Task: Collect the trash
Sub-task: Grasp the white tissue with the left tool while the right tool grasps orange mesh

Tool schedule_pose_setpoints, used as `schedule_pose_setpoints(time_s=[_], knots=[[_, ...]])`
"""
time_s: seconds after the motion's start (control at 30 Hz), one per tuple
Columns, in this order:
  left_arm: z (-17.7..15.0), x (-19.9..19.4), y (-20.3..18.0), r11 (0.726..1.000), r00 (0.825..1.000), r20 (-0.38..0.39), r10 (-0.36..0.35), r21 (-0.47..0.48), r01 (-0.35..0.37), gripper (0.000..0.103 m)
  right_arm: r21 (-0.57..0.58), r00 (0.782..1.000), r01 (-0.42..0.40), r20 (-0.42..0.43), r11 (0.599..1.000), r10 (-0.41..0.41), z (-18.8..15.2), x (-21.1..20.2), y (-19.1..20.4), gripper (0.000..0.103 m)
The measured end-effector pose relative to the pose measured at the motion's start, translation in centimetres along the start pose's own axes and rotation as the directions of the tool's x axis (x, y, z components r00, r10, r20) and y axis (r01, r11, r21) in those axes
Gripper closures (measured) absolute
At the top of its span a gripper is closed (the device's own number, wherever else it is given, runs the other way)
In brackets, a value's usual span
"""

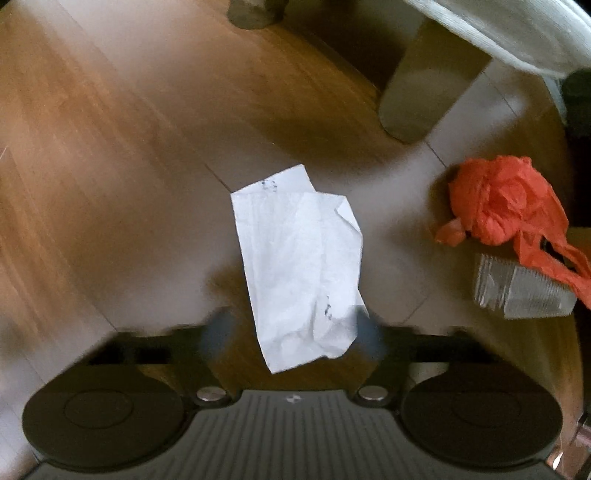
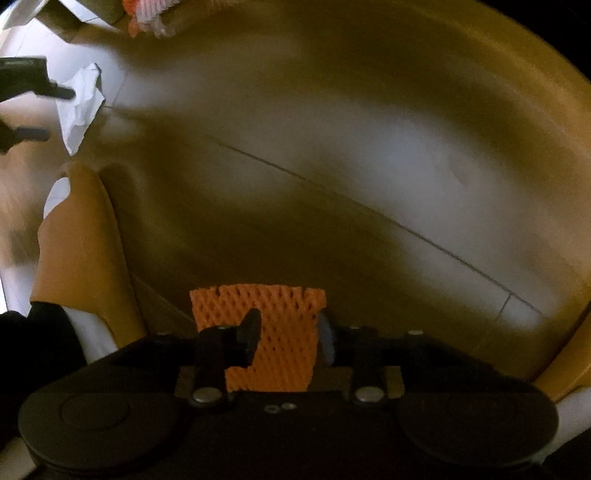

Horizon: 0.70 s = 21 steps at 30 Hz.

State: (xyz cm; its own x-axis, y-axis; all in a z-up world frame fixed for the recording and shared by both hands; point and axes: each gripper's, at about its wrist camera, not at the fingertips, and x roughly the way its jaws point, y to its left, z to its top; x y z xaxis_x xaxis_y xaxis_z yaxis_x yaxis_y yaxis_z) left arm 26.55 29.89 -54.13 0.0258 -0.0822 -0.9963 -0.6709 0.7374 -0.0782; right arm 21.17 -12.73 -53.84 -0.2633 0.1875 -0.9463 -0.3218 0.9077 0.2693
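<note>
Looking down our left hand-held gripper [image 1: 293,328], we see its two dark fingers spread wide, straddling the lower end of a crumpled white sheet of paper [image 1: 301,266] without pressing on it; the sheet lies flat on the wooden plank floor [image 1: 92,155], creased and folded at its corners, with faint pen marks near top and bottom. To its right sits a scrunched orange-red plastic bag [image 1: 502,201], glossy and wrinkled, one thin handle loop trailing over a ribbed clear plastic container [image 1: 524,291] that rests just beside it. Above them stands a smooth pale furniture leg [image 1: 413,96], and a white knitted fabric edge [image 1: 517,29] fills the upper right corner. The floor is glossy brown laminate with narrow seams, blurred in places. Along our right hand-held gripper [image 2: 290,334], a flat piece of orange foam netting [image 2: 273,332], with a regular diamond mesh and a soft spongy look, sits between the fingers; the dark left finger overlaps its edge and the pale right pad lies at its other edge, but we cannot tell whether the jaws actually pinch it. In this view the white paper shows far off at upper left, with the other gripper's dark fingers beside it. A smooth tan curved shape [image 2: 81,251] rises at the left, over the same glossy floor.
</note>
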Motion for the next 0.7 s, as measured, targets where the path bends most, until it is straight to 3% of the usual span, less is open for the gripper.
schedule_pose_setpoints(time_s=[0.47,0.53,0.67,0.7], knots=[[-0.5,3.2,-2.3,0.994,0.998,-0.024,0.064,0.092,-0.062,0.021,-0.081,0.996,0.075,-0.042,0.994,-0.079,-0.7,2.3,1.3,0.064],[-0.5,3.4,-2.5,0.993,0.996,-0.033,0.078,0.094,-0.074,0.029,-0.110,0.994,0.099,-0.035,0.989,-0.104,-0.7,2.5,2.4,0.063],[-0.6,3.8,-3.1,0.992,0.996,-0.021,0.082,0.100,-0.080,0.034,-0.147,0.984,0.170,-0.036,0.975,-0.177,-0.9,2.8,3.9,0.064],[-0.7,3.9,-3.5,0.991,0.997,-0.013,0.081,0.105,-0.080,0.041,-0.154,0.980,0.187,-0.036,0.970,-0.195,-0.9,2.9,4.4,0.064]])
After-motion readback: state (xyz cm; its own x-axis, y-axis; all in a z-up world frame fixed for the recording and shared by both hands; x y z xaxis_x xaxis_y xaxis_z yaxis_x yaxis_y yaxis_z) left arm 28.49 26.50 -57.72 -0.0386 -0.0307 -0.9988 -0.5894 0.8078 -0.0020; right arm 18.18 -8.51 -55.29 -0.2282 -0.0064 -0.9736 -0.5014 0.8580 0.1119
